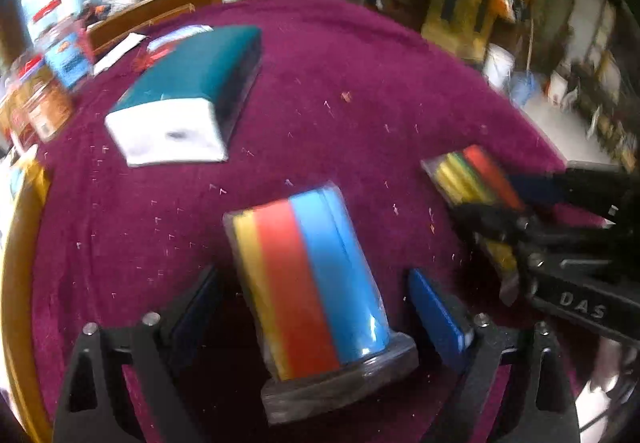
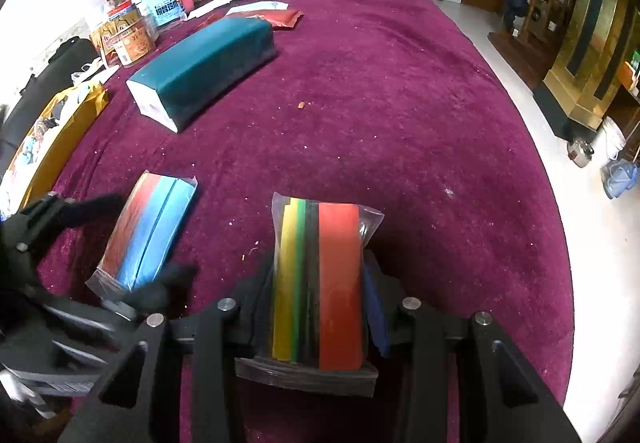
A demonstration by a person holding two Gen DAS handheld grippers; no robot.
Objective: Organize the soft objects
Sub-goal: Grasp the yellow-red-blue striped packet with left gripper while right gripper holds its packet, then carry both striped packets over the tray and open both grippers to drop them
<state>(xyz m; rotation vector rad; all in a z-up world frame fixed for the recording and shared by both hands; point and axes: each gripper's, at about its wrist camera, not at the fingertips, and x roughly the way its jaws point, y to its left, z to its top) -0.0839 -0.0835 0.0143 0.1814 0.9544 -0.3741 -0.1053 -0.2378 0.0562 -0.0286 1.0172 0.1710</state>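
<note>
A plastic-wrapped pack of yellow, red and blue sponges (image 1: 312, 283) lies on the purple tablecloth between the fingers of my left gripper (image 1: 316, 303), which is open with gaps on both sides. This pack also shows in the right wrist view (image 2: 148, 227). My right gripper (image 2: 320, 299) is shut on a second pack of yellow, green, black and red sponges (image 2: 324, 279); it also shows in the left wrist view (image 1: 476, 179). A teal-wrapped tissue pack (image 2: 208, 63) lies farther back on the left; it also shows in the left wrist view (image 1: 188, 91).
Jars and snack tubs (image 2: 140, 15) stand at the table's far left edge, with papers and a red packet (image 2: 280, 17) behind the tissue pack. A yellow bag (image 2: 60, 131) sits at the left edge. The round table (image 2: 400, 103) drops off to the floor on the right.
</note>
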